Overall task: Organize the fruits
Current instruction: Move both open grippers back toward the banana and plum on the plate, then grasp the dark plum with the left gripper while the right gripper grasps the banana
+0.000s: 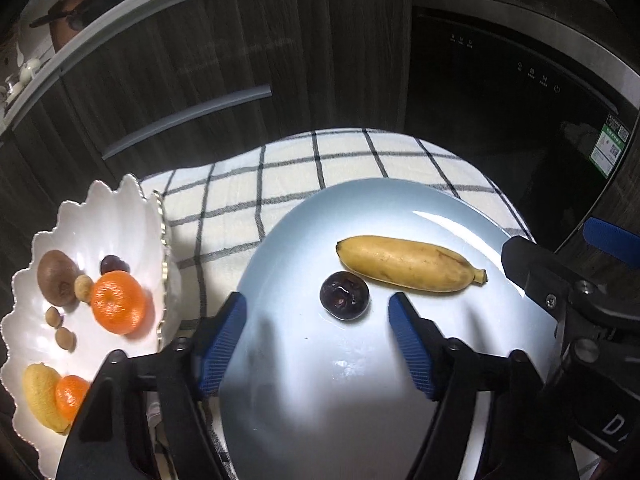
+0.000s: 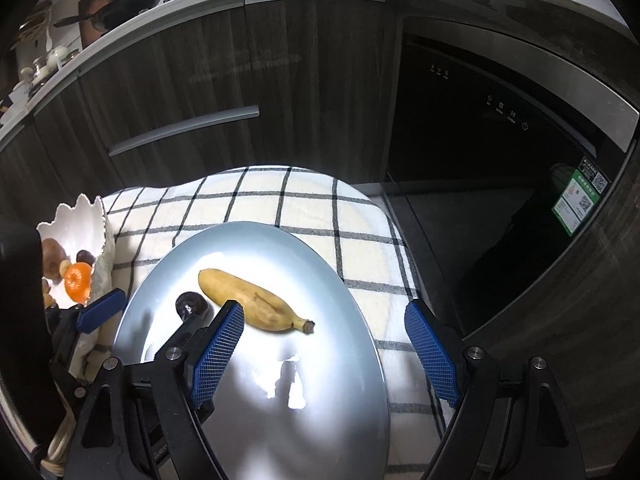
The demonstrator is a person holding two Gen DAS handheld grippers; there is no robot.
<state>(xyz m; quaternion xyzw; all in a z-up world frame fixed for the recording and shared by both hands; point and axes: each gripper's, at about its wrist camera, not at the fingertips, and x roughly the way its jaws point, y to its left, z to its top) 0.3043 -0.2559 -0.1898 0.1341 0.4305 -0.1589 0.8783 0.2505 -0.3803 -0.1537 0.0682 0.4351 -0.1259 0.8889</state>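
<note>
On the pale blue plate (image 1: 460, 216), the left claw (image 1: 318, 304) is hovering half-spread and empty just short of a dark plum (image 1: 344, 295) beside the banana (image 1: 408, 264), while the right claw (image 2: 324, 316) is hanging wide open, holding nothing, near the banana's stem.

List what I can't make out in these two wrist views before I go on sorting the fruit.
- Scalloped white bowl: near rim hidden by the left gripper in the left wrist view; mostly hidden by a dark body at the frame's left edge in the right wrist view.
- Pale blue round plate: near edge cut off by the frame.
- Dark round fruit: partly behind the right gripper.
- Small tan nut-like pieces: too small to identify.
</note>
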